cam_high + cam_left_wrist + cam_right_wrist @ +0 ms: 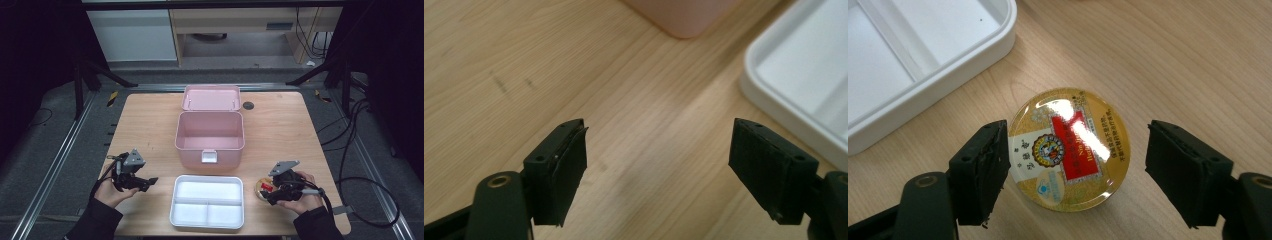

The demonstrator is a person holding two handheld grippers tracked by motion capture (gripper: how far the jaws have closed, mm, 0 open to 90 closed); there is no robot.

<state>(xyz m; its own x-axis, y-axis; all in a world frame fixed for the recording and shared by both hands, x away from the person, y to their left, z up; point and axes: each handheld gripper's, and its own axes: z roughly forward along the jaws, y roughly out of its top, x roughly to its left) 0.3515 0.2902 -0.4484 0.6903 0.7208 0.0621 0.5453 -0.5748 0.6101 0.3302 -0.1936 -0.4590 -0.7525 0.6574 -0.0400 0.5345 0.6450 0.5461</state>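
A round gold tin [1069, 148] with a red label lies flat on the wooden table [280, 125] at the front right. My right gripper [1075, 167] is open around it, one jaw on each side, not pressing it; in the high view the tin [263, 188] sits just left of that gripper [270, 196]. My left gripper [145, 183] is open over bare wood at the front left, with nothing between its fingers [561, 165].
An open pink box [210, 137] stands mid-table with its lid [210, 97] laid behind it. A white divided tray [207, 201] lies in front of the box, between the two grippers; its rim [973, 55] shows near the tin.
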